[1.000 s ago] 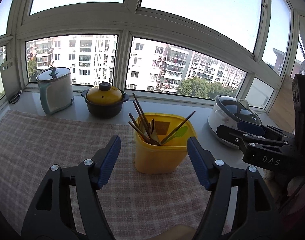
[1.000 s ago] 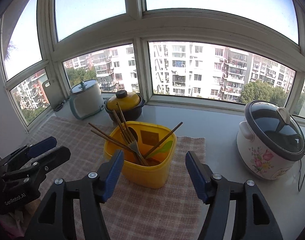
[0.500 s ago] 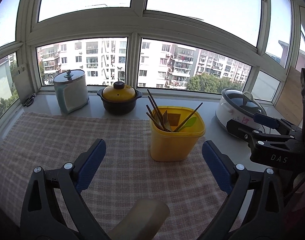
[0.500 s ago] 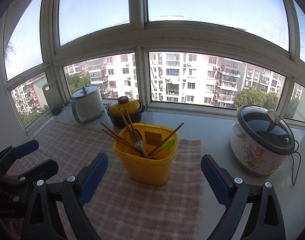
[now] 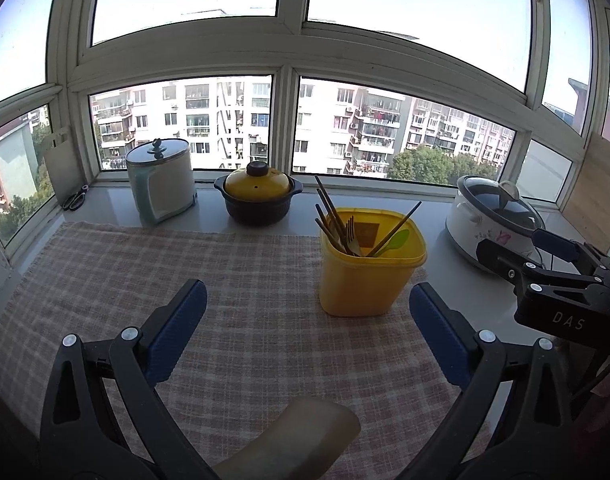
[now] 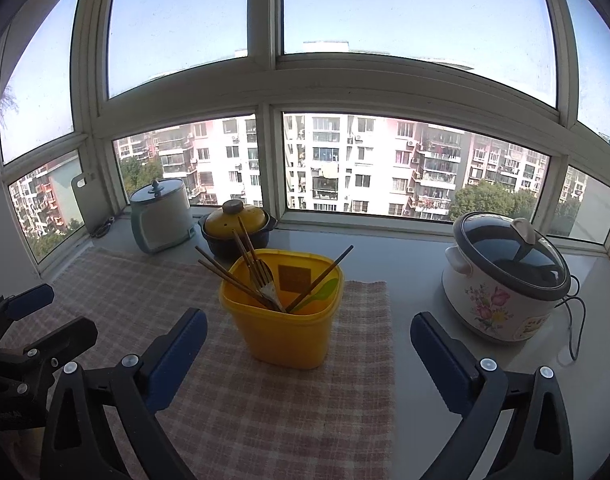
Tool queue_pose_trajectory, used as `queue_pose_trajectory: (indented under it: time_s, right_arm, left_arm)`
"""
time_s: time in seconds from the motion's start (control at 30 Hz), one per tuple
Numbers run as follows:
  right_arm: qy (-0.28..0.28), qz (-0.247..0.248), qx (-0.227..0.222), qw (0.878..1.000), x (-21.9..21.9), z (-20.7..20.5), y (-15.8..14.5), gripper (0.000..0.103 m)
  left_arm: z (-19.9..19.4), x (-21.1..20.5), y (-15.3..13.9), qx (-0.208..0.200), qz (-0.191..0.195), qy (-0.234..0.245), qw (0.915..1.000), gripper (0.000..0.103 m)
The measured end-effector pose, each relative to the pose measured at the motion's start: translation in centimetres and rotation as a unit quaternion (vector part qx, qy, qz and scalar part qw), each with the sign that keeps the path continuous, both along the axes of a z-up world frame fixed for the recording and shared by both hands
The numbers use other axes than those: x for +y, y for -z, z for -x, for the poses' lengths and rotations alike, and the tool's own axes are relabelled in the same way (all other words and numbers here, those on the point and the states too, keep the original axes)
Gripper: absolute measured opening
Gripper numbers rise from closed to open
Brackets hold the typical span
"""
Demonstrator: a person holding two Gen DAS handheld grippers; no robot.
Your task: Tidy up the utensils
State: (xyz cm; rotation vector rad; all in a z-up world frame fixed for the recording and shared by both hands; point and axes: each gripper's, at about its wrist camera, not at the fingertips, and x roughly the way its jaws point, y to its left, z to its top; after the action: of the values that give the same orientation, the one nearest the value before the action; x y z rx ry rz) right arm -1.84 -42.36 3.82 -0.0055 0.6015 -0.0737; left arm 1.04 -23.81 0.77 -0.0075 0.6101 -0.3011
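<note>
A yellow plastic holder [image 5: 369, 276] stands on the checked cloth [image 5: 185, 272]; it also shows in the right wrist view [image 6: 289, 328]. It holds several brown chopsticks [image 6: 225, 276], a metal fork [image 6: 265, 280] and a green spoon [image 6: 323, 290]. My left gripper [image 5: 307, 332] is open and empty, back from the holder and to its left. My right gripper [image 6: 307, 356] is open and empty, just in front of the holder. Each gripper shows at the edge of the other's view.
On the sill behind stand a pale blue pot with a steel lid [image 5: 161, 180], a dark casserole with a yellow lid [image 5: 259, 196] and a flowered rice cooker [image 6: 501, 276]. Scissors [image 5: 75, 200] and a cutting board [image 5: 63, 164] lean at the far left. A beige rounded object [image 5: 297, 440] lies below my left gripper.
Both grippers have opened wide and drawn back from the yellow holder, which now looks smaller and farther. The left view has swung so the holder sits to the right.
</note>
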Motion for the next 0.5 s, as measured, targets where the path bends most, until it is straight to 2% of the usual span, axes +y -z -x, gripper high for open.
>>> queue_pose_trajectory:
  time_s: [0.5]
  right_arm:
    - [0.017,-0.003,-0.001,1.000,-0.04,0.94,0.36,0.103]
  left_arm:
    - [0.55,-0.29,0.28,-0.001,-0.016,0.009,0.9998,0.103]
